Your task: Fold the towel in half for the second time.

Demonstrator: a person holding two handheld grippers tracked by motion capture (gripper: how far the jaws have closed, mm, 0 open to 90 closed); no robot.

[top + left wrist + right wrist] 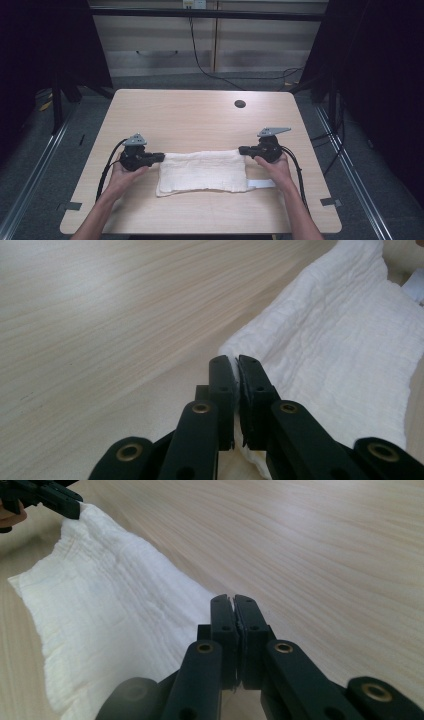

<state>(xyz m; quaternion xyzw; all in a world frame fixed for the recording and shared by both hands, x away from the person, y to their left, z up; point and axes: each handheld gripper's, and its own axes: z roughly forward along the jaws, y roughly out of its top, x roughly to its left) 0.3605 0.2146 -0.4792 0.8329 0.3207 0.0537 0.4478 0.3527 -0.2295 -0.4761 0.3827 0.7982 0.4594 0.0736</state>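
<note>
High view: a crinkly white cloth [202, 171], folded into a rectangle, lies on the pale wood-grain counter [190, 112]. Left claw [161, 156] pinches its 9 o'clock corner, right claw [242, 149] pinches the 3 o'clock corner.

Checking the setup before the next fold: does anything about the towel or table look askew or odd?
Little stands out. The white towel lies folded on the table, pinched at its far corners by the left gripper and right gripper. Only a white strip pokes out from its near right corner.

white cloth [202, 171] | folded, wrinkled | flat on table's near half | far corners pinched
</note>
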